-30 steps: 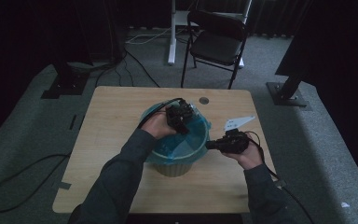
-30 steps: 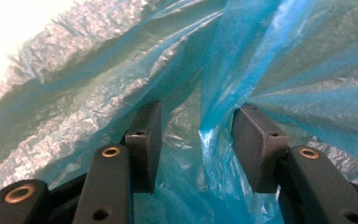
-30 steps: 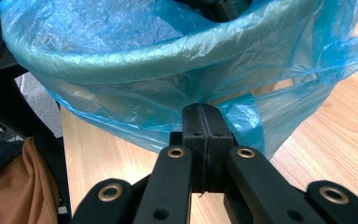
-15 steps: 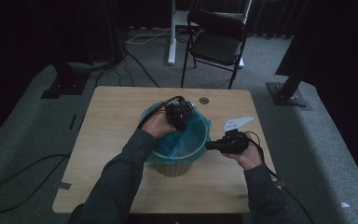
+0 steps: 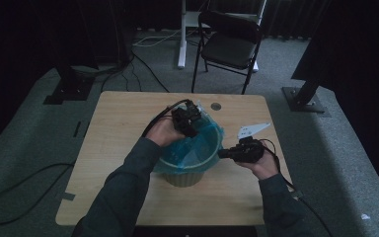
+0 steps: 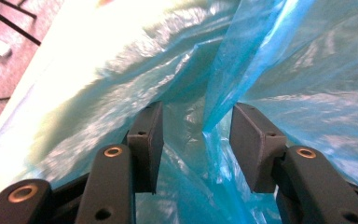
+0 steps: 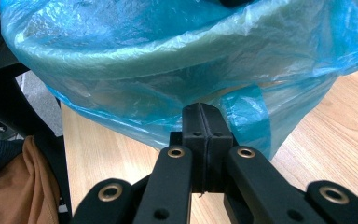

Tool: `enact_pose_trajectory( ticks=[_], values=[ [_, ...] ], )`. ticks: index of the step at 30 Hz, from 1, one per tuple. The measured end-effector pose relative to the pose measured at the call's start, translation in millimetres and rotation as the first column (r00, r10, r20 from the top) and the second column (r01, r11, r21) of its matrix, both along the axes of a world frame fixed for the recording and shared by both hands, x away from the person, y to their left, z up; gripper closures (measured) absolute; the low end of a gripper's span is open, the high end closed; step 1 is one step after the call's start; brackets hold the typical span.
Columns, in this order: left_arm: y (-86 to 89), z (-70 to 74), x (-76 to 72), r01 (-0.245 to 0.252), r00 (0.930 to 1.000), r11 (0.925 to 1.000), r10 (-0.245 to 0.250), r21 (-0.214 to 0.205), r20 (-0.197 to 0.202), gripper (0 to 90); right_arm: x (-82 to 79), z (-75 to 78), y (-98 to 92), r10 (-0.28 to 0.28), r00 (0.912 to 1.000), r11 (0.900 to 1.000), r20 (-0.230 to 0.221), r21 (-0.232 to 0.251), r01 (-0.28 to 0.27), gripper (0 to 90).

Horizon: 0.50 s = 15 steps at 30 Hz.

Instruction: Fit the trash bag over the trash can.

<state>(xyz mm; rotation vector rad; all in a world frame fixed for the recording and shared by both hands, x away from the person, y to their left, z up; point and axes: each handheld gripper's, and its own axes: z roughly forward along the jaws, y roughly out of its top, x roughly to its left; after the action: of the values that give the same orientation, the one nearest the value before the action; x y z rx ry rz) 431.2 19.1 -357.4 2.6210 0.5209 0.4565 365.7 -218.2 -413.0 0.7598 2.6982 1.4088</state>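
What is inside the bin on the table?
A blue bag lines the bin and folds over its rim. The left claw is at the far rim, jaws apart in the plastic. The bin's bottom is covered by the bag.

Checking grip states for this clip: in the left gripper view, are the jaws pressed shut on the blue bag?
No. The left gripper has its two pads standing apart, with a fold of the blue bag hanging loose in the gap between them.

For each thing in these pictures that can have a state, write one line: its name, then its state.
Blue bag: lining the bin, its edge folded over the rim.
Bin: upright on the table.
Left gripper: jaws apart, a bag fold between them.
Right gripper: shut against the bag's overhang.
Folding chair: unfolded, empty.
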Motion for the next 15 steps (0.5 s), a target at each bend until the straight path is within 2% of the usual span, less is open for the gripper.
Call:
enact_pose_trajectory(
  ticks=[6,7,9,14,15],
  values=[
    [18.9,13.9,-7.9,-0.012,0.9998,0.9943,0.014,-0.106,0.016,54.6,0.1,0.4,-0.4,-0.001,1.0000,1.0000,0.002,-0.001,0.001,89.9],
    [18.9,13.9,-7.9,-0.012,0.9998,0.9943,0.014,-0.106,0.016,54.6,0.3,0.5,-0.7,-0.002,1.0000,1.0000,0.004,0.000,0.002,89.9],
    [29.7,18.2,-10.6,-0.020,0.9996,0.9862,0.022,-0.165,0.015,54.7,0.6,0.5,-1.6,-0.006,1.0000,1.0000,0.005,0.003,0.006,89.9],
    [38.2,23.0,-13.3,-0.023,0.9992,0.9798,0.029,-0.199,0.028,54.7,0.7,0.6,-2.5,-0.009,0.9999,1.0000,0.004,0.003,0.009,89.9],
    [46.1,29.1,-16.7,-0.025,0.9989,0.9695,0.034,-0.244,0.033,54.7,0.7,1.2,-3.5,-0.013,0.9999,0.9999,0.008,0.005,0.013,89.8]
  ],
)
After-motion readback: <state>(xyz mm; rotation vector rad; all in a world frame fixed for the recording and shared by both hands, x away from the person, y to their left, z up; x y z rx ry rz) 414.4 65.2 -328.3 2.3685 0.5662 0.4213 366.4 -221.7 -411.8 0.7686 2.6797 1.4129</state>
